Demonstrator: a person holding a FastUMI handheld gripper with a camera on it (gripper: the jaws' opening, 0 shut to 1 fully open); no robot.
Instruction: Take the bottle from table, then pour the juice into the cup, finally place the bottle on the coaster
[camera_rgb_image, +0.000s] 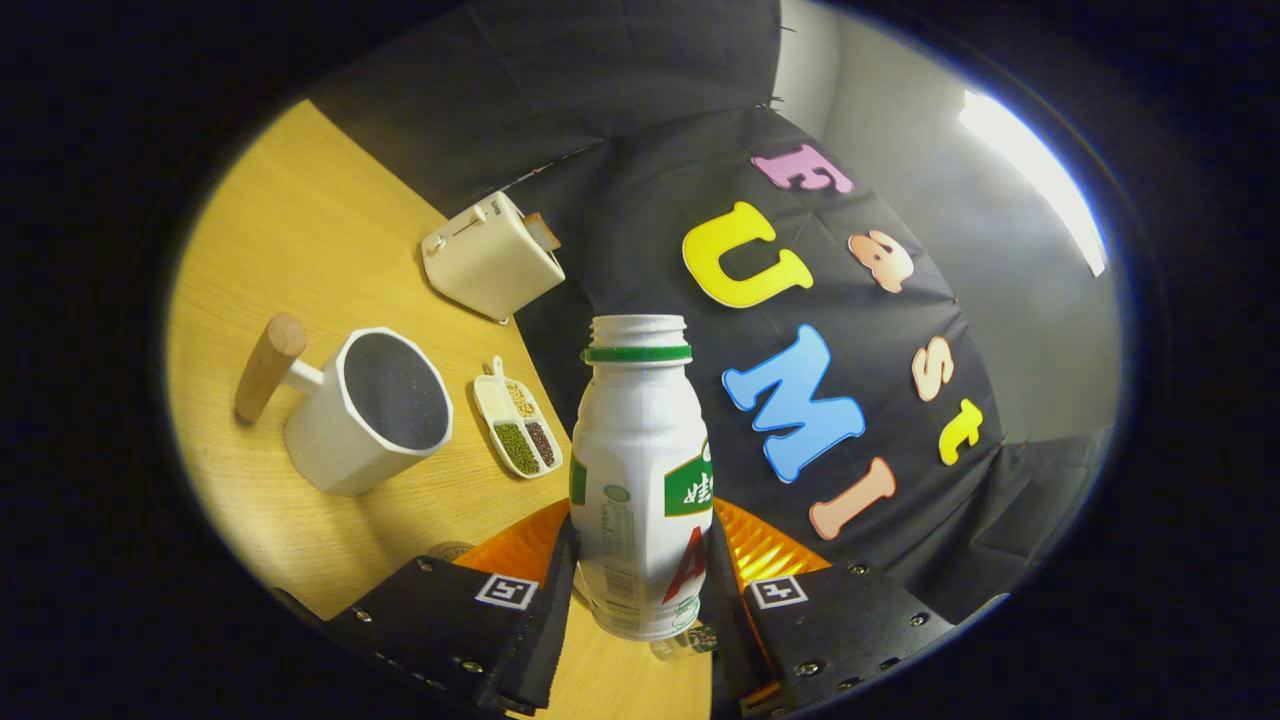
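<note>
gripper (640, 590) clamps bottle (640, 480) both sides | cup (370, 410) well apart, bare table (300, 230) between | bottle white, uncapped, green neck ring

Dim booth, bright ceiling light strip (1035, 180) glaring, strong fisheye bending at edges, sharp centre

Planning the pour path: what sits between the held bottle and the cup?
In the gripper view, a small divided dish of beans lies on the table between the bottle, clamped by the fingers, and the cup.
</note>
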